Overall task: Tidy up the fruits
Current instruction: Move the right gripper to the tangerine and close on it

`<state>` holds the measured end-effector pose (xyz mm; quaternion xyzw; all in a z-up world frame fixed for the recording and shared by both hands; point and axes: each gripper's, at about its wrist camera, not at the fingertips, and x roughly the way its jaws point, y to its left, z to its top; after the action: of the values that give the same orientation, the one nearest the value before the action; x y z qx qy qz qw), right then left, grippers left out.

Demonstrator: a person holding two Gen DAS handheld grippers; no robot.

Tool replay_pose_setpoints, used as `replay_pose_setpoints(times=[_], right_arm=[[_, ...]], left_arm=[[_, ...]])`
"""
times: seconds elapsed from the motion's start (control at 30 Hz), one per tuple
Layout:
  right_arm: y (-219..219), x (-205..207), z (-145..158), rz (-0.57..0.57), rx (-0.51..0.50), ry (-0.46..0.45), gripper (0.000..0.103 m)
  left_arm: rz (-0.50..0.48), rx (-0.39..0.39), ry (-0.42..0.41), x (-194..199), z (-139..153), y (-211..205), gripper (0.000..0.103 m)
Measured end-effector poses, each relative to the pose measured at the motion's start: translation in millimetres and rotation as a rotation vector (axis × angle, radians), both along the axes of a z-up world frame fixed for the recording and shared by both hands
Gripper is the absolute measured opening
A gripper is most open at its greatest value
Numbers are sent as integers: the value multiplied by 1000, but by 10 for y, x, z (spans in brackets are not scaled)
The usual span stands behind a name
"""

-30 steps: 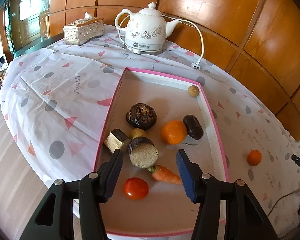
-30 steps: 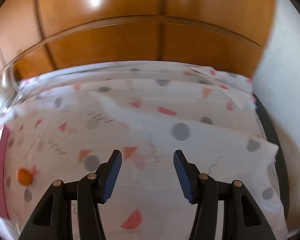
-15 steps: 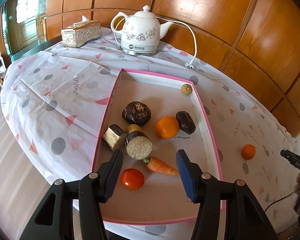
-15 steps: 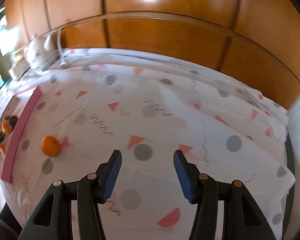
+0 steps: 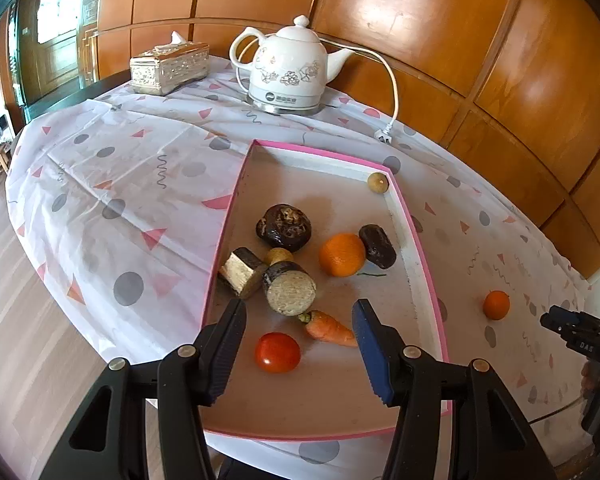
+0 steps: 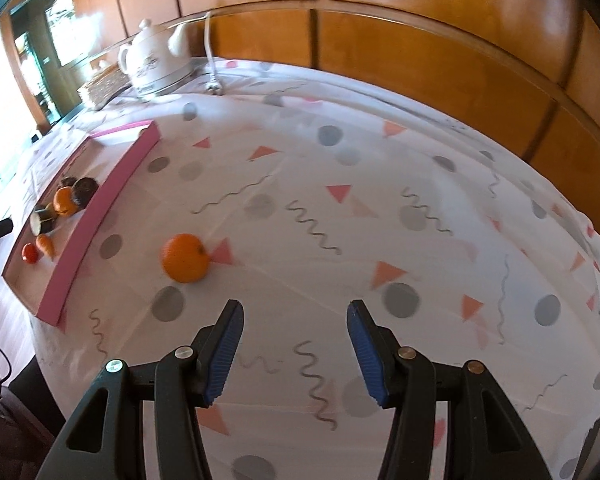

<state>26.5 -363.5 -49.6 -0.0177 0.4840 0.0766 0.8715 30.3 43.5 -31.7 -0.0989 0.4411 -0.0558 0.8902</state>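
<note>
- The tray (image 5: 416, 264) is lying on the table (image 6: 380, 184), holding an orange (image 5: 342, 255), a carrot (image 5: 328, 327) and a tomato (image 5: 277, 352).
- The right gripper (image 6: 295, 338) is hovering, jaws apart, empty; a loose orange (image 6: 185, 258) is lying at ten o'clock.
- The left gripper (image 5: 299, 340) is hanging over the tray, jaws apart, empty.

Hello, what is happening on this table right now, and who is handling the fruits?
A person holds a two-finger gripper in each hand and is sorting fruits into a pink-rimmed tray. The left gripper hovers open above the tray's near end, over a tomato and a carrot, holding nothing. The right gripper is also open and empty, above the patterned tablecloth. One orange lies on the cloth outside the tray, ahead and to the left of its fingers.
</note>
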Motion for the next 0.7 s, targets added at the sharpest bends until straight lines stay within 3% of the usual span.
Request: replay_pose_setpoints(times=[0.33,0.7], right_arm=[[452,128,-4,107,35,12,55],[905,365,-186,164,-13,41,55]], left_arm=[[26,-14,2,-20,-7,125,56],[63,-23,0,-56,9,271,59]])
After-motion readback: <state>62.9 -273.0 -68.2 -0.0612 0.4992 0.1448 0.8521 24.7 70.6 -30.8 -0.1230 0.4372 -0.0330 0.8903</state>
